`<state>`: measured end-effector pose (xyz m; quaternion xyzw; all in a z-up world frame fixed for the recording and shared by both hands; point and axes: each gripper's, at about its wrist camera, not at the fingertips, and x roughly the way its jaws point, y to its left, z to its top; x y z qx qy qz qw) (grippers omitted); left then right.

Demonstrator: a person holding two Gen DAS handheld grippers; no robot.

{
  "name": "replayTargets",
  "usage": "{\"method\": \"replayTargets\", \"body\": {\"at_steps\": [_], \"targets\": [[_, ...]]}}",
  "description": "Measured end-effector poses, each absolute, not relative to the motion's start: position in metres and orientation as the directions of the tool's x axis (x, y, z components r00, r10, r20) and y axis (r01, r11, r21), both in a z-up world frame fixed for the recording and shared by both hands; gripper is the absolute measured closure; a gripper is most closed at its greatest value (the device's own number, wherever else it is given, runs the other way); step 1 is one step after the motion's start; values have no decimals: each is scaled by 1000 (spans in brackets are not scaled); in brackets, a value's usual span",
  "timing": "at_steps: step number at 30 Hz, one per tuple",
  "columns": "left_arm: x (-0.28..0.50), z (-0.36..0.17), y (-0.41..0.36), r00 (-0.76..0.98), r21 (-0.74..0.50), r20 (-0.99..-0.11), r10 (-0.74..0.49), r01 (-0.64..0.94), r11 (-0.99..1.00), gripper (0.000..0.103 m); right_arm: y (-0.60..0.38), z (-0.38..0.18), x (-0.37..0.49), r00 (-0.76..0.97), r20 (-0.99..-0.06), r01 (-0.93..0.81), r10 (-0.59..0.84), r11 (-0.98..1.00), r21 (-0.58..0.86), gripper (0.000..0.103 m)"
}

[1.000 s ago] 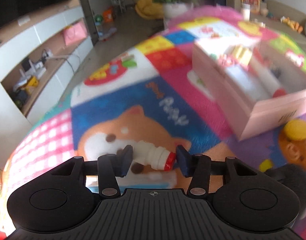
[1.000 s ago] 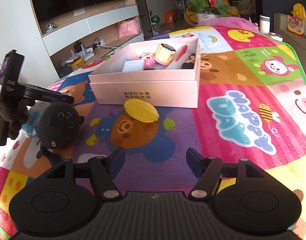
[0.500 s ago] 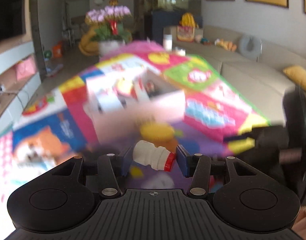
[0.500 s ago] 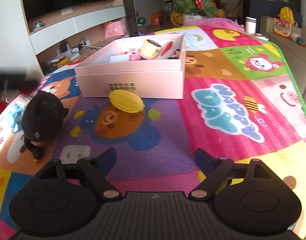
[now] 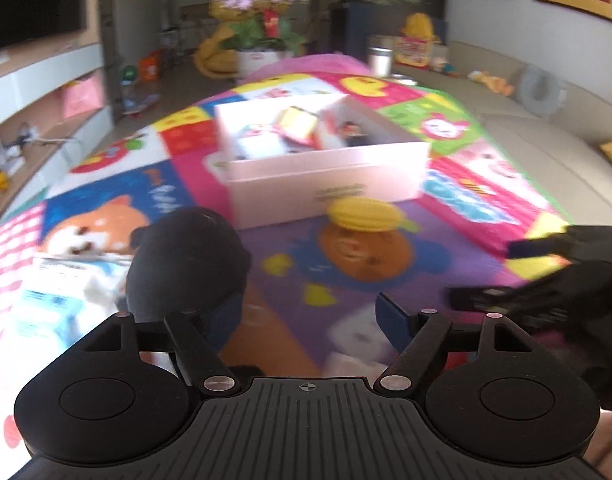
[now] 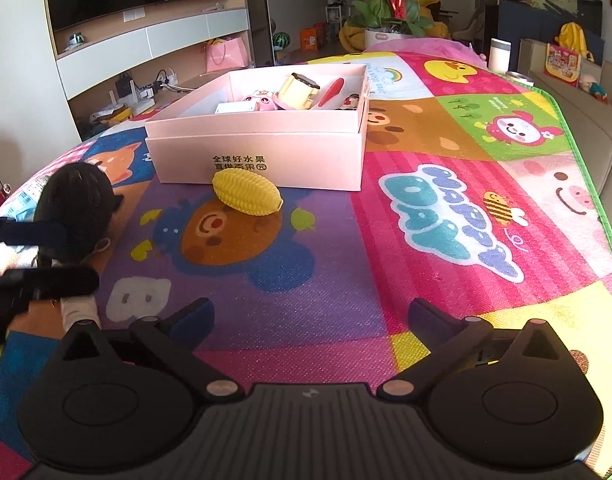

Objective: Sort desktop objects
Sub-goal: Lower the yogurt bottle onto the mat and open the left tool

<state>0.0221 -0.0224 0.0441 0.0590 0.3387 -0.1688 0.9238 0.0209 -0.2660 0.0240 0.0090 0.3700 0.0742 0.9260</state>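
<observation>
Both grippers are over a colourful play mat [image 6: 446, 216] that carries the things to be sorted. The left gripper [image 5: 308, 314] has its jaws apart and opening, with nothing visible between them; the bare mat shows through the gap. The right gripper [image 6: 310, 314] likewise has its jaws spread wide and opening, empty, above the near edge of the mat. The pink box [image 6: 266, 152], which serves as the collection point, stands toward the far edge and already holds several small toys. A yellow ridged toy [image 6: 248, 193] lies on the mat just in front of the box's near wall, touching or almost touching it. A black plush toy [image 5: 186, 264] sits near the left edge, just beyond the left gripper's left finger, beside a blue-and-white packet [image 5: 62, 292]. Judged from this layout, the step in hand is the approach to the next loose item. The next move calls for centring open jaws around either the plush toy or the yellow toy, closing gently since the plush will compress, then lifting clear of the box wall.
</observation>
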Motion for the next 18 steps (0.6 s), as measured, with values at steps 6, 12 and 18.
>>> {"method": "replayTargets", "body": {"at_steps": [6, 12, 18], "targets": [[33, 47, 4, 724, -58, -644, -248, 277, 959, 12, -264, 23, 22, 713, -689, -135, 135, 989, 54, 0], [-5, 44, -10, 679, -53, -648, -344, 410, 911, 6, -263, 23, 22, 712, -689, -135, 135, 989, 53, 0], [-21, 33, -19, 642, -86, -668, -376, 435, 896, 13, -262, 22, 22, 711, -691, -136, 127, 990, 42, 0]]}}
